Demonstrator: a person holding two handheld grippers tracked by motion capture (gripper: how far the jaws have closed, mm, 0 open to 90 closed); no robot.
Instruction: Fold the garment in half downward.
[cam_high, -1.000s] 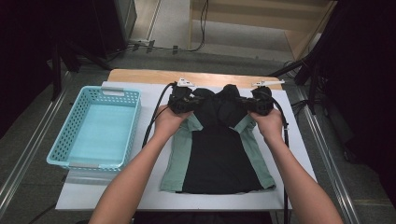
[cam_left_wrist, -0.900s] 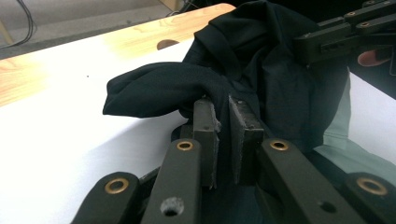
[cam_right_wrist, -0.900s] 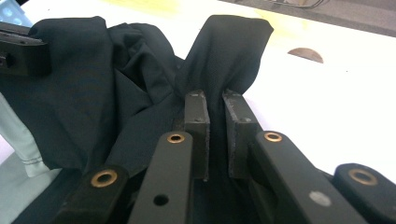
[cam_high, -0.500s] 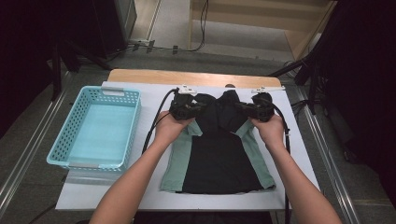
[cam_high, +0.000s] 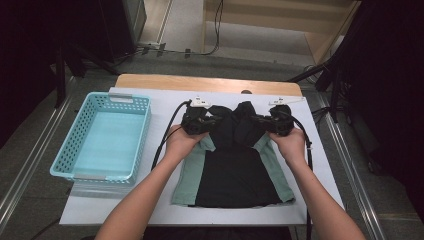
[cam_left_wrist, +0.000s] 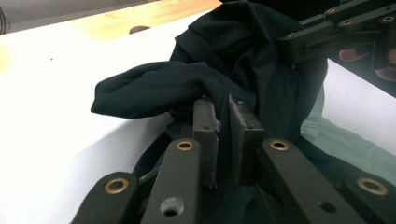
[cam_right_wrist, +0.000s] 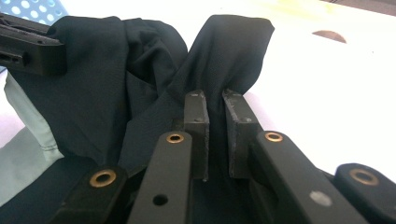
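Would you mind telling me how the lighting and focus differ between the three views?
High view: the white table is evenly lit while the surroundings fall into deep darkness. Left gripper view: the black garment is sharp, the tabletop nearly overexposed. Right gripper view: the near jaws look soft, the table glares white, and the blue basket is blurred.

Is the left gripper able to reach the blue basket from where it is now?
Probably yes. The blue basket sits on the table just beside the left gripper, with nothing between them. However, that gripper is shut on the black and green shirt, so the cloth would be dragged along.
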